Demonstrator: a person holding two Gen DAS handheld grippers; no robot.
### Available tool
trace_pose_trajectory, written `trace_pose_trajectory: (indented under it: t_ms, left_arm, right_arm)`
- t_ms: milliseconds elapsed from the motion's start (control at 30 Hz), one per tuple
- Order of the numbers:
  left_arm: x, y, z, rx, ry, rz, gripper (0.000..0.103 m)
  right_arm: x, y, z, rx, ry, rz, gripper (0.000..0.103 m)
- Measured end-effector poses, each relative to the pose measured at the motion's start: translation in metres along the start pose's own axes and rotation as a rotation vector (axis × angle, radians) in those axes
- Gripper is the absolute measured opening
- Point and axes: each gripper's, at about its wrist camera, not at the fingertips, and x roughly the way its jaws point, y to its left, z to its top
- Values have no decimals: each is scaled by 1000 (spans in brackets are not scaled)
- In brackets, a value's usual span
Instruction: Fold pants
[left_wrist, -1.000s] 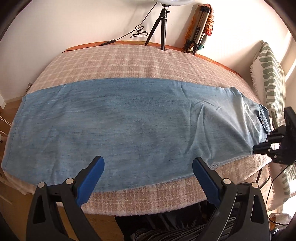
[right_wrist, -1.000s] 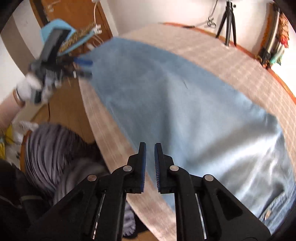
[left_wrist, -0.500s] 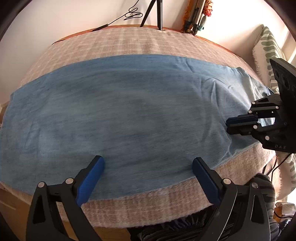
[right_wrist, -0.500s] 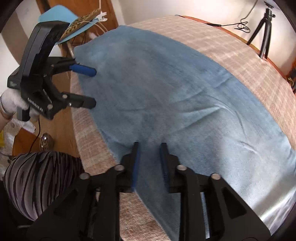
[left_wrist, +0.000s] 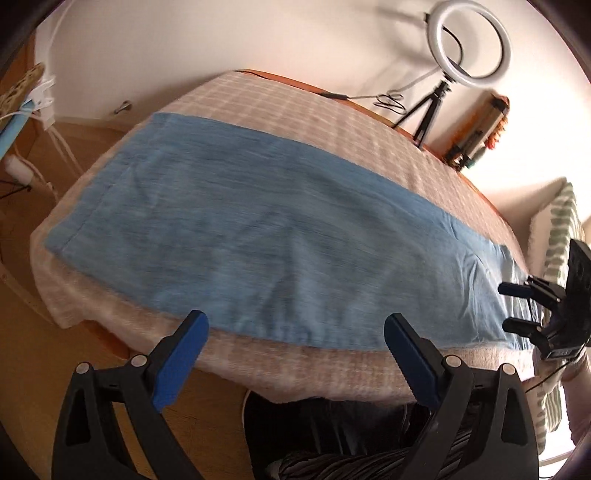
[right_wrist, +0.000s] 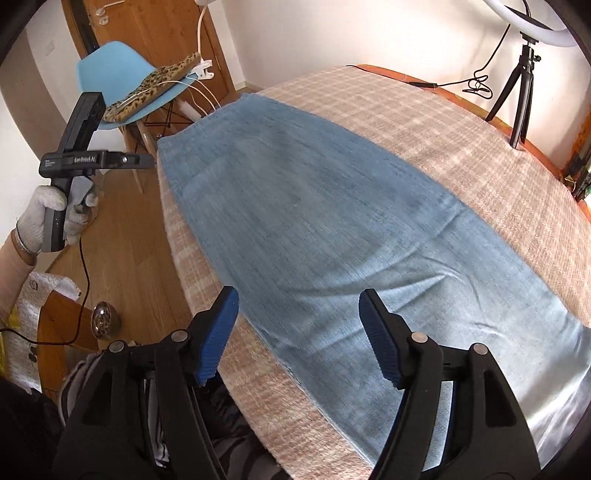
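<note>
Light blue denim pants (left_wrist: 280, 229) lie flat lengthwise on a table under a beige plaid cloth (left_wrist: 295, 110), folded leg over leg. My left gripper (left_wrist: 295, 328) is open and empty, hovering off the near edge by the leg end. It shows at the far left in the right wrist view (right_wrist: 147, 160). My right gripper (right_wrist: 299, 306) is open and empty above the near edge of the pants (right_wrist: 332, 206) toward the waist end. It shows at the right in the left wrist view (left_wrist: 511, 306), jaws apart over the pants.
A ring light on a tripod (left_wrist: 469, 48) stands at the back of the table. A blue chair (right_wrist: 122, 81) with a leopard cushion stands beyond the leg end. A striped pillow (left_wrist: 561, 221) lies at the right. Wooden floor (right_wrist: 122, 258) lies below the near edge.
My right gripper has opened wide from nearly shut. My left gripper has pulled back and swung left toward the leg end, still open. The pants have not moved.
</note>
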Motion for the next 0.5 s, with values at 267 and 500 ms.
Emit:
trace_pose_trajectory:
  t_ms: [267, 500]
  left_arm:
    - [-30, 112, 0, -336, -88, 12, 96]
    - [-21, 165, 11, -486, -115, 50, 96]
  right_arm:
    - [7, -1, -1, 45, 7, -20, 71]
    - [4, -3, -4, 51, 12, -50, 71]
